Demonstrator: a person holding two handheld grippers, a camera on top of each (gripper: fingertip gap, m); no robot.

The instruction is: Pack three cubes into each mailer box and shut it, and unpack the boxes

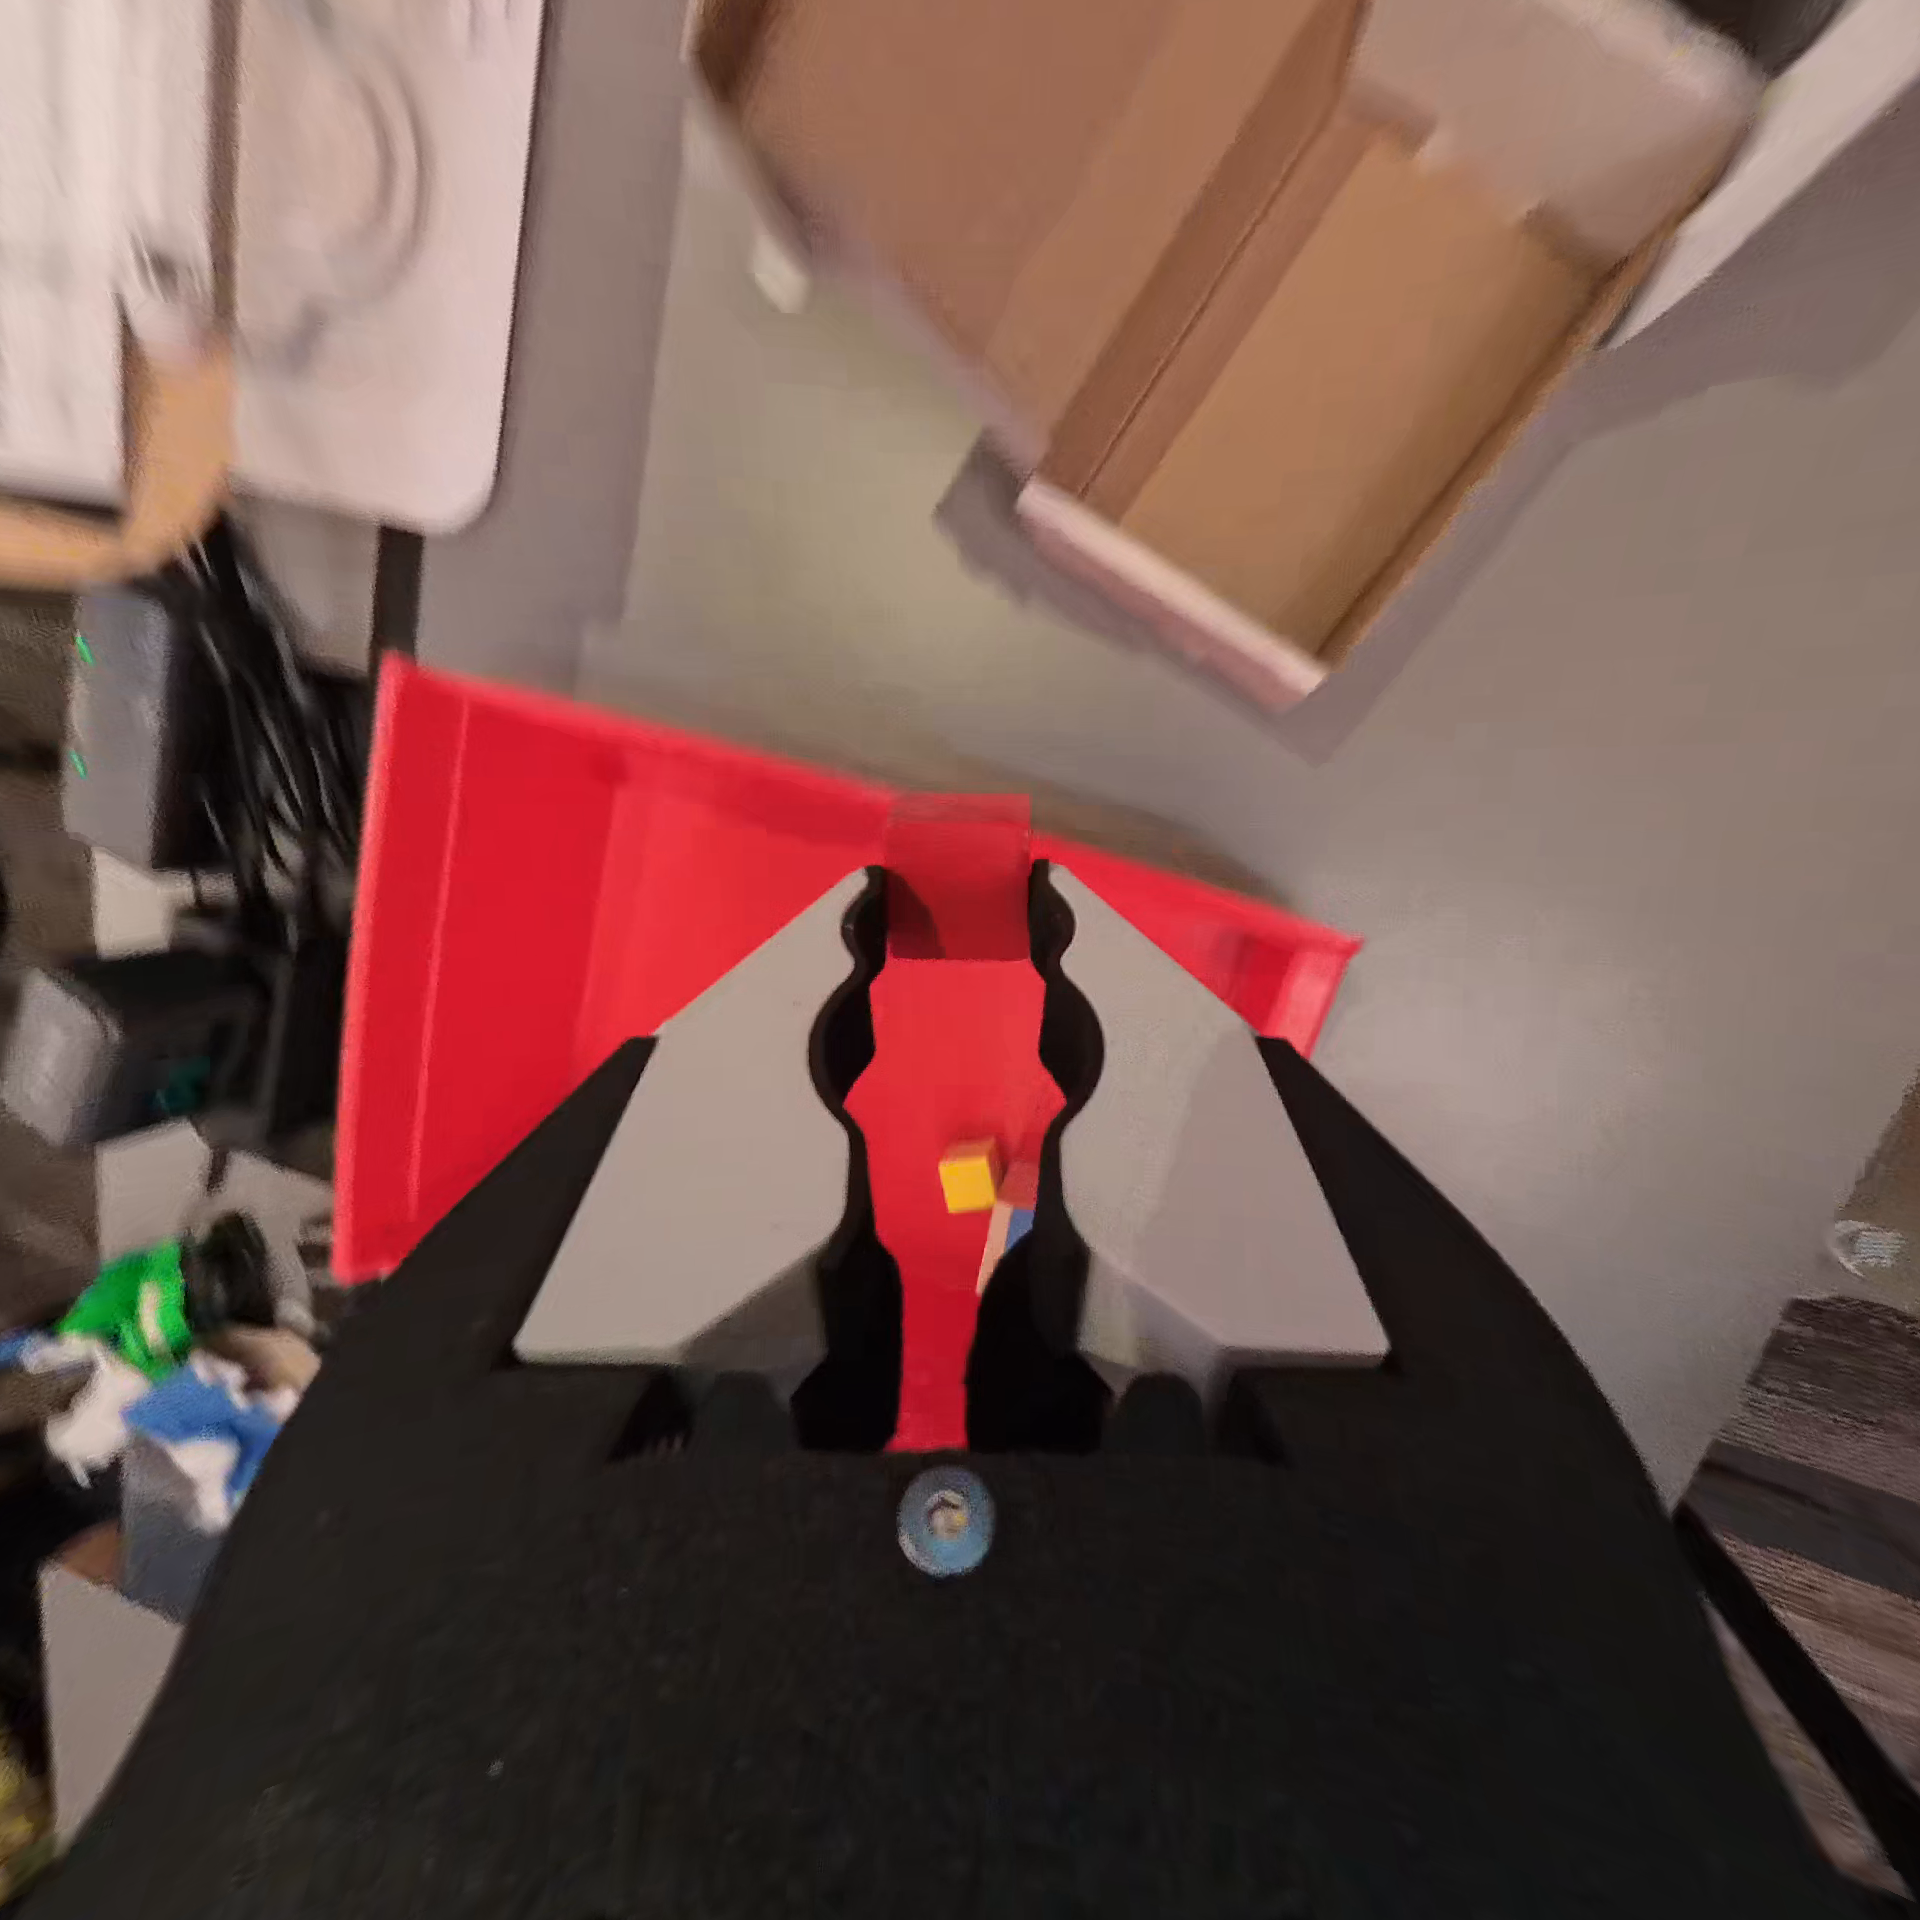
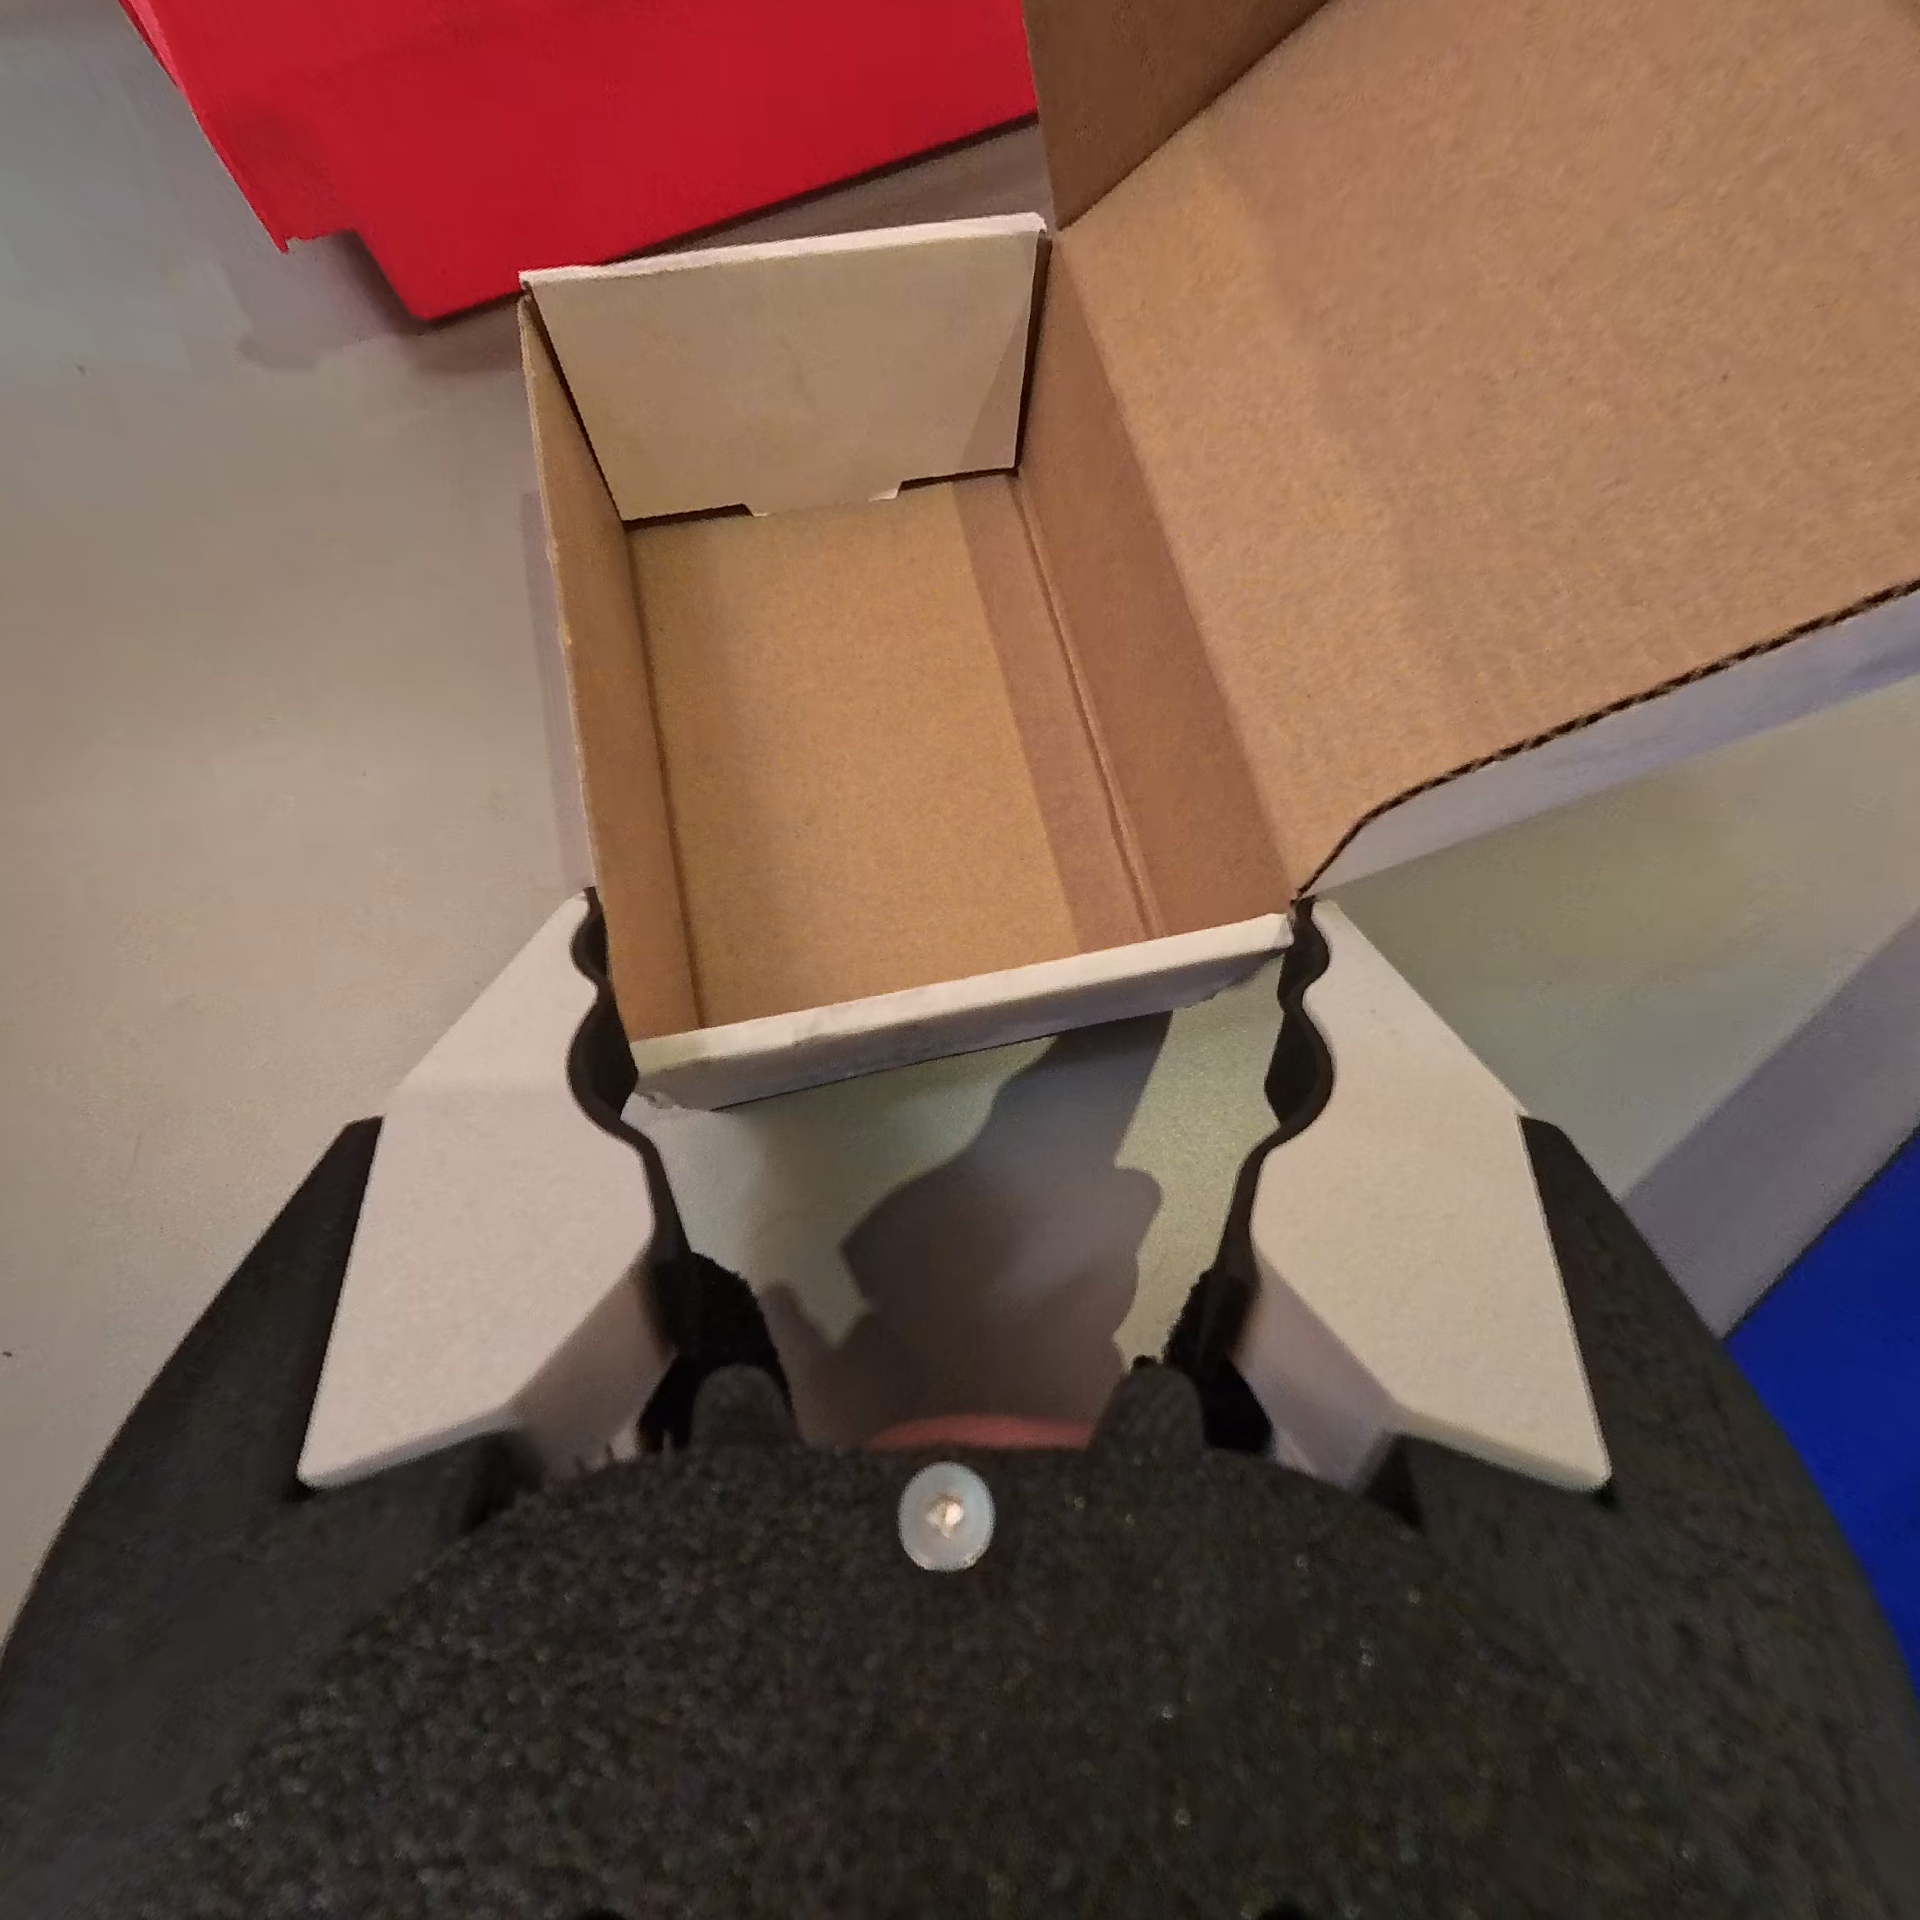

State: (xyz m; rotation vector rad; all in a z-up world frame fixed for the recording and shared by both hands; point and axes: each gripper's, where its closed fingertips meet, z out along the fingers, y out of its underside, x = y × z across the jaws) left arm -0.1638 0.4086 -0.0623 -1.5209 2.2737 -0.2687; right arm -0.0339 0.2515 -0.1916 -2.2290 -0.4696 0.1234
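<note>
In the left wrist view my left gripper [image 1: 956,883] is shut on a red cube [image 1: 958,878] and holds it above an open red box [image 1: 499,935]. A yellow cube [image 1: 968,1176], a second red cube [image 1: 1021,1182] and a blue cube [image 1: 1018,1226] lie in that box, partly hidden by my fingers. An open cardboard mailer box [image 1: 1247,343] lies beyond, blurred. In the right wrist view my right gripper [image 2: 945,935] is spread wide, and both fingertips press the sides of the near end of the empty mailer box [image 2: 862,748]. Its lid [image 2: 1455,416] stands open to the right.
The boxes sit on a grey table [image 2: 260,727]. The red box [image 2: 623,125] lies just beyond the mailer box in the right wrist view. A blue surface [image 2: 1849,1351] shows past the table's right edge. Clutter and cables [image 1: 187,1299] lie off the table's left edge. There is about 25 cm between the tips of the two grippers.
</note>
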